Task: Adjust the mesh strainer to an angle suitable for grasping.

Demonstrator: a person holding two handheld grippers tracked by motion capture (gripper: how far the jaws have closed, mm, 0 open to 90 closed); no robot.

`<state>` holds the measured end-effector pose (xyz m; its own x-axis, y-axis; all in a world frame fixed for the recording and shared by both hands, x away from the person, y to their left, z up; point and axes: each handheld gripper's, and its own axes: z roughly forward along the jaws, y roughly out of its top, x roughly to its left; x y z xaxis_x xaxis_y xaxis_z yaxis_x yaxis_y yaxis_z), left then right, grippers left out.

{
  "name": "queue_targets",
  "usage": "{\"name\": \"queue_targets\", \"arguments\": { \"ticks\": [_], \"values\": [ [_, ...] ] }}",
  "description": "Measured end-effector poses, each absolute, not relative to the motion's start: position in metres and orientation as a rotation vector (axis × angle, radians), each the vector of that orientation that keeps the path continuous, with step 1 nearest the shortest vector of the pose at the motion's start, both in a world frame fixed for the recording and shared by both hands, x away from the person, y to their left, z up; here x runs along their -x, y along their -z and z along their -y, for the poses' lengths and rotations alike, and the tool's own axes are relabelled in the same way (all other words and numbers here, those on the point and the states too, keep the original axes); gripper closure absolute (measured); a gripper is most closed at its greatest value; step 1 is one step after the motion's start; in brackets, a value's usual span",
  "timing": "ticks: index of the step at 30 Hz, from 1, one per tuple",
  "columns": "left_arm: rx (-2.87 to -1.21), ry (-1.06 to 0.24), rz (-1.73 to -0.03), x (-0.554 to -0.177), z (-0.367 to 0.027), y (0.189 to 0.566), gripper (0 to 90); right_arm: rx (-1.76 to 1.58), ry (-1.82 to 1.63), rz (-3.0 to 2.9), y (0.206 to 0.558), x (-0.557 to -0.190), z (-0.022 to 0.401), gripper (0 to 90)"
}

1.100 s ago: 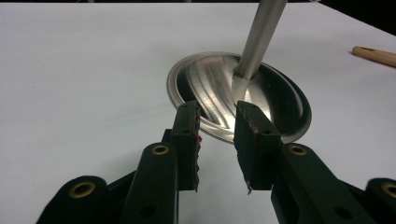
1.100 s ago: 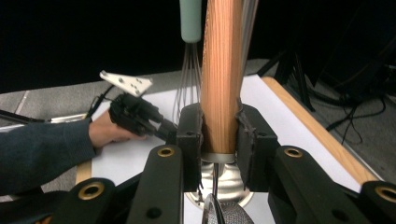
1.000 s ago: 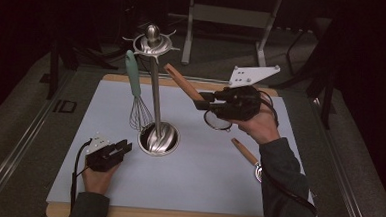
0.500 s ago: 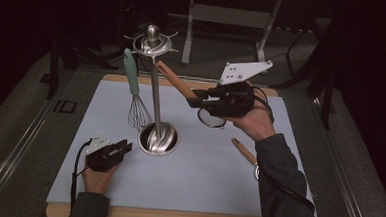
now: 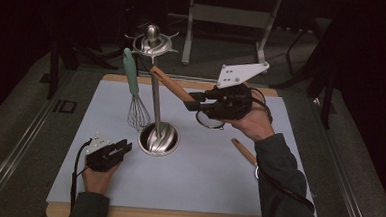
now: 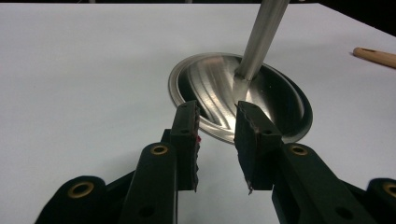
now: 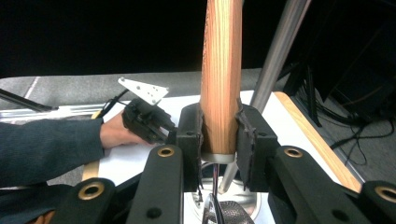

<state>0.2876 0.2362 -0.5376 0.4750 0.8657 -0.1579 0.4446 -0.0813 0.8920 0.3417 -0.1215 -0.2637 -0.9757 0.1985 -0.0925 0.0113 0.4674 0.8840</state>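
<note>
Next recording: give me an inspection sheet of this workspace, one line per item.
Surface: pale mat on a wooden board.
Job's things: wood-handled strainer held up near the top of the steel utensil stand; green-handled whisk hangs from the stand.
Clutter: another wooden handle lies on the mat.
Grippers: right tongs shut on the strainer handle; left tongs open, resting on the mat beside the stand's base.
Cables: one trails from each gripper.
Surroundings: dark, metal frame legs behind the table.
</note>
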Motion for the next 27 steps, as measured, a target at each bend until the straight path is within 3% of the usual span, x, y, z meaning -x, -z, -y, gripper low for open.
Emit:
{"name": "queue_targets", "arguments": {
  "ticks": [27],
  "values": [
    [-1.703, -0.515, -1.126, -0.288, -0.236, 0.538, 69.8, -0.275, -1.506, -2.535, 0.261, -0.364, 0.102, 71.7]
  ]
}}
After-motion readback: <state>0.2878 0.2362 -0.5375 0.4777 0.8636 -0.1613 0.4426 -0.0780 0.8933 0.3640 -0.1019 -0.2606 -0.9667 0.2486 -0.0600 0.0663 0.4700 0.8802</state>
